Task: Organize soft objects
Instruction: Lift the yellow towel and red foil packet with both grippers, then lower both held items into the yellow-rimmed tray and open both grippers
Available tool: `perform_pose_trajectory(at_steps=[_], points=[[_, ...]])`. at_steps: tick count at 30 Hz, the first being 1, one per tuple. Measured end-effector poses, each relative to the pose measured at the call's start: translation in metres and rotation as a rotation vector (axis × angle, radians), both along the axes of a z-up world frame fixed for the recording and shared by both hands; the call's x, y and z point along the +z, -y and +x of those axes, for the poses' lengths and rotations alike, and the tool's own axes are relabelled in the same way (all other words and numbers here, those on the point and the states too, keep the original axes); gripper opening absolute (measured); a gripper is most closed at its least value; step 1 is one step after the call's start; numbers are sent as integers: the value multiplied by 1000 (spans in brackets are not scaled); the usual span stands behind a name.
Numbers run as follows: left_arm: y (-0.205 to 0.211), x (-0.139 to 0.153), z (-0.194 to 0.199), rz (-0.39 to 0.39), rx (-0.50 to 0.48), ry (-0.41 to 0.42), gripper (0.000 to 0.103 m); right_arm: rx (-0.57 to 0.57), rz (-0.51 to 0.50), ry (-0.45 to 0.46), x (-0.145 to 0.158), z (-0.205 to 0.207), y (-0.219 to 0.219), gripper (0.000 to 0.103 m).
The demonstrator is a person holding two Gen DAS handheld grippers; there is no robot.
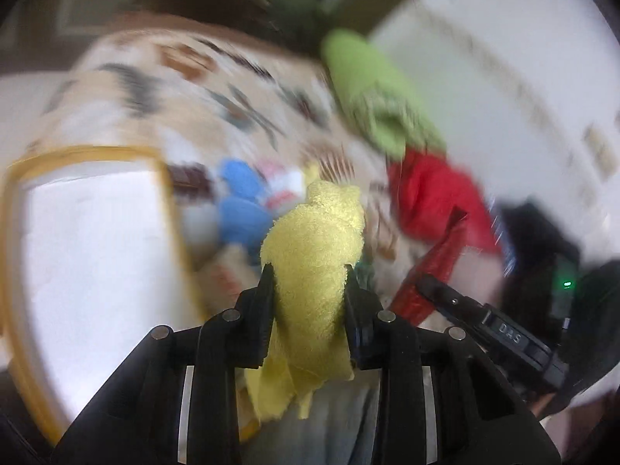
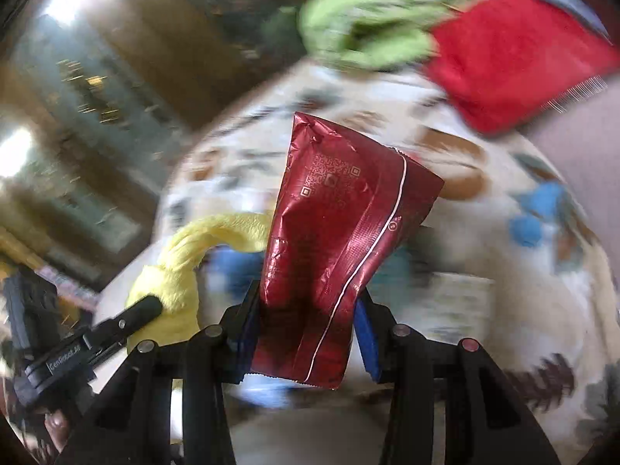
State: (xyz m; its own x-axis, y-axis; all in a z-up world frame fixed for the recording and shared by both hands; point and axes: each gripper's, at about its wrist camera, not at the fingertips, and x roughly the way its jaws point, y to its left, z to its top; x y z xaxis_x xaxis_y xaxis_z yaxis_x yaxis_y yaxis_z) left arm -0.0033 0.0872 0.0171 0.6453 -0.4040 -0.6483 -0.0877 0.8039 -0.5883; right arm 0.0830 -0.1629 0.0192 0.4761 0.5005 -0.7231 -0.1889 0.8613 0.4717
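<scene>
The yellow cloth (image 1: 314, 255) sits bunched between the fingers of our left gripper (image 1: 308, 271), which pinches it tight above the patterned surface (image 1: 162, 89). Our right gripper (image 2: 306, 294) clamps a crinkled red foil packet (image 2: 341, 240), held just right of the yellow cloth. Beyond the yellow cloth lie a green cloth (image 1: 372, 93) and a red cloth (image 1: 434, 193); a blue cloth (image 1: 240, 201) lies just left of it, and a yellow-rimmed white tray (image 1: 89, 151) further left. Everything else is blurred.

Yellow cloth (image 1: 314, 255) fuzzy terry; red pouch (image 2: 341, 232) glossy, crinkled foil.
</scene>
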Motion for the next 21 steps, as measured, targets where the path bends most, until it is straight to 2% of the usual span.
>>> perform_pose_trajectory(at_steps=[2, 4, 6, 9, 12, 16, 19, 21], points=[[-34, 7, -27, -12, 75, 34, 31, 70, 20, 24, 15, -9, -32, 44], [-68, 3, -48, -32, 150, 21, 30, 170, 19, 16, 21, -17, -73, 44], [-95, -8, -65, -40, 205, 10, 30, 269, 5, -34, 12, -23, -115, 44], [-115, -30, -77, -77, 228, -20, 30, 312, -53, -118, -14, -24, -148, 44], [-114, -47, -74, -51, 206, -68, 30, 320, -136, -174, -40, -26, -168, 44], [-100, -59, -62, -21, 168, -96, 31, 313, -199, -218, -47, -23, -179, 44], [-95, -63, -59, -28, 157, -101, 31, 323, -282, -240, -53, -14, -198, 44], [-92, -73, -53, 6, 163, -148, 31, 329, -348, -232, -62, -16, -204, 44]])
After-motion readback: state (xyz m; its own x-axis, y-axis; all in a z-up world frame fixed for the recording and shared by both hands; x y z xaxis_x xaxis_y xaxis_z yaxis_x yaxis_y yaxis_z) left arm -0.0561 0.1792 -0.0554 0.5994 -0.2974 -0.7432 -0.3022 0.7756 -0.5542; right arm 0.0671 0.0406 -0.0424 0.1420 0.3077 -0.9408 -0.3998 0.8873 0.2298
